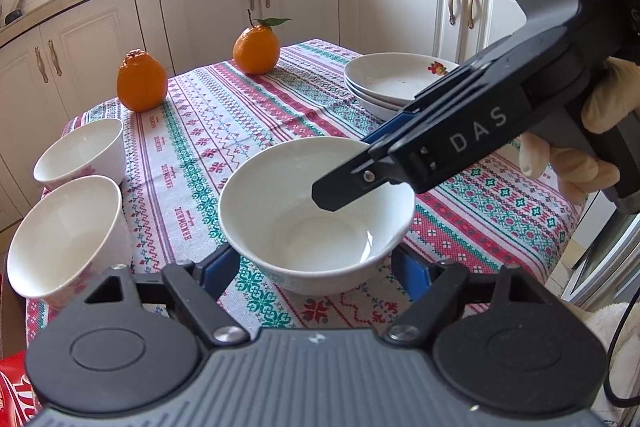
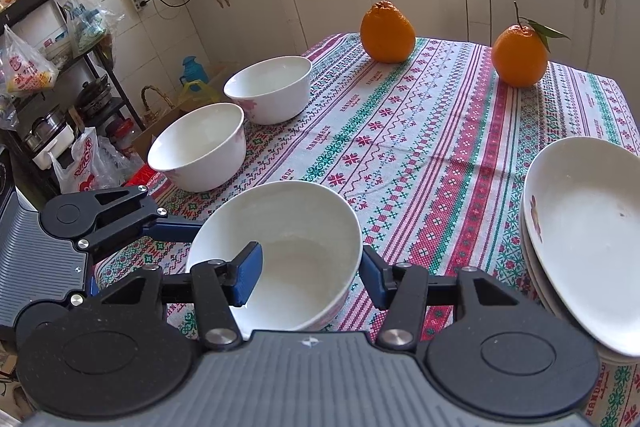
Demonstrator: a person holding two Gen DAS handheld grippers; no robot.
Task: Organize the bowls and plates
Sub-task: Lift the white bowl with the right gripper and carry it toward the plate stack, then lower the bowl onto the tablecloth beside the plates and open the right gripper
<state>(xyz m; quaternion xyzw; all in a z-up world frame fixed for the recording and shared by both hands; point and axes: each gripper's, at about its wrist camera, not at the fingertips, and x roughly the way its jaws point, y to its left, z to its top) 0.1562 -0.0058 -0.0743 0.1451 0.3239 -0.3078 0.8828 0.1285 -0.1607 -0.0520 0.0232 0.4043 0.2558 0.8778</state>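
Left wrist view, bowl: the wide white ceramic bowl sits upright on the striped cross-stitch tablecloth, between my left gripper fingers.
Left wrist view, left jaws: released, one blue pad on either side of the bowl's base, neither pressing it.
Left wrist view, right gripper: one finger reaches over the far rim into the bowl.
Left wrist view, neighbours: two smaller white bowls stand near the table's left edge; the stack of white shallow plates sits beyond.
Right wrist view, right jaws: clenched across the white bowl's wall, left pad inside, the other outside.
Right wrist view, doing it well: I judge I should lift straight, keep the rim level, and clear the plates just beside my right.
Right wrist view, left gripper: apart from the bowl.
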